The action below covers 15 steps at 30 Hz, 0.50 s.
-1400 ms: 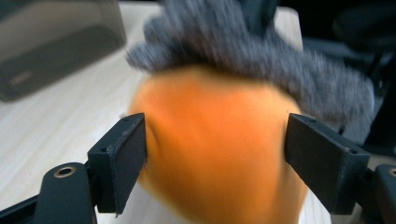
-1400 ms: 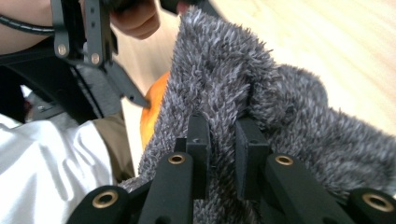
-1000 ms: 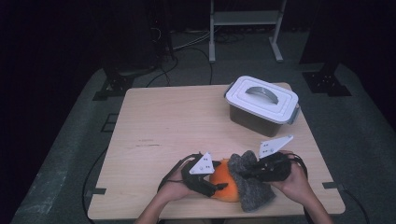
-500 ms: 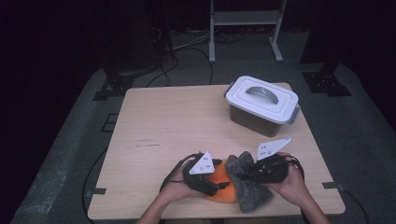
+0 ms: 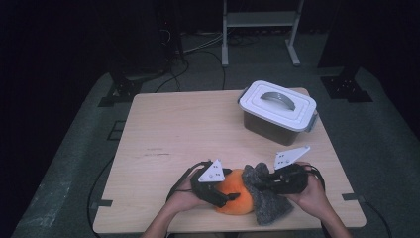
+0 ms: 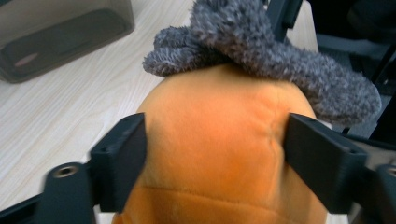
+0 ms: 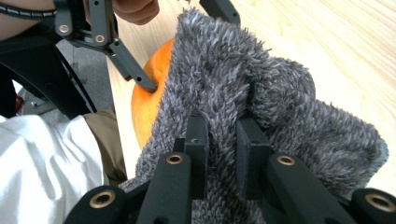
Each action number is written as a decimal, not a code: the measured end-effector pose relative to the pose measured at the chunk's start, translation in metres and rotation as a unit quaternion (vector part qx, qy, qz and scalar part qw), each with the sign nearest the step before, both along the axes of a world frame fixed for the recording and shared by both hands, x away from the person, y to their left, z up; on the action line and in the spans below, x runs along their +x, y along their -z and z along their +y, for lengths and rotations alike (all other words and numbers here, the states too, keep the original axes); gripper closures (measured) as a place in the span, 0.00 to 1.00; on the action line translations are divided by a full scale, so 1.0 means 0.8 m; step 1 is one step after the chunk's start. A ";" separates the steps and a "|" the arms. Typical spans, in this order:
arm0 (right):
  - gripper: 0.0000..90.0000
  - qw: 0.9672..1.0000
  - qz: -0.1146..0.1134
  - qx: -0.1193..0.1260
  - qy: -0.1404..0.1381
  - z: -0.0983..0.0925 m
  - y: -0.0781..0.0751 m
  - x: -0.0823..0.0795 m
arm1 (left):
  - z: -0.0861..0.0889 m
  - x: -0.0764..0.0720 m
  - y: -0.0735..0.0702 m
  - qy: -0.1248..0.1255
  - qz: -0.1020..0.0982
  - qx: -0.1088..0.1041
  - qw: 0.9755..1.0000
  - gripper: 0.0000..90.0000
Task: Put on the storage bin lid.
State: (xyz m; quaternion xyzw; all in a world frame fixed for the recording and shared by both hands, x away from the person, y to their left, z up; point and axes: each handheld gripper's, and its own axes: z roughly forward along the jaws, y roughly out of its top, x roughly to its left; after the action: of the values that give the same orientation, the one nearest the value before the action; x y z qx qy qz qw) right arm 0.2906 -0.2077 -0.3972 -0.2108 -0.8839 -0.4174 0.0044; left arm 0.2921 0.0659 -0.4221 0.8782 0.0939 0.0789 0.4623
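**Inspector:** Dark room, grey carpeted floor (image 5: 69,163), a metal stand (image 5: 257,29) at the far side. A light wooden table (image 5: 188,129) takes the middle. State what lies on it.

**Assistant:** Far right, a lidded plastic storage box (image 5: 277,111) with a white lid and grey handle, standing well apart from the work. At the near edge, centre-right, an orange plush toy (image 5: 236,198) with a grey fuzzy cloth (image 5: 270,206) draped against its right side and touching it.

**Inspector:** Left gripper?

**Assistant:** The left gripper (image 5: 218,191) sits at the toy's left. In the left gripper view its jaws straddle the orange body, one on each flank; they have just been opening, and whether the pads press I cannot tell.

**Inspector:** Right gripper?

**Assistant:** The right gripper (image 7: 222,140) is clenched on a fold of the grey cloth, jaws nearly together with pile bunched between them. Hands (image 5: 317,196) hold both tools from the near side.
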 end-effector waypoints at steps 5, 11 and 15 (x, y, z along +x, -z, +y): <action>0.85 1.000 0.019 0.010 0.005 -0.009 0.010 0.006 | 0.011 0.006 0.003 0.000 0.012 0.005 1.000 0.30; 0.85 0.999 0.040 0.013 0.018 -0.020 0.019 0.012 | 0.023 0.013 0.008 -0.003 0.029 0.002 1.000 0.30; 0.85 0.999 0.024 0.030 0.010 -0.012 0.009 0.008 | 0.023 0.015 0.009 -0.003 0.033 0.001 0.999 0.30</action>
State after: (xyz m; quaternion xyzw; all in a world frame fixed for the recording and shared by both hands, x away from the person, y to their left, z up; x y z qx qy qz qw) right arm 0.2970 -0.2175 -0.4042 -0.2290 -0.8687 -0.4383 0.0279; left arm 0.3042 0.0847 -0.4297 0.8803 0.1117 0.0518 0.4582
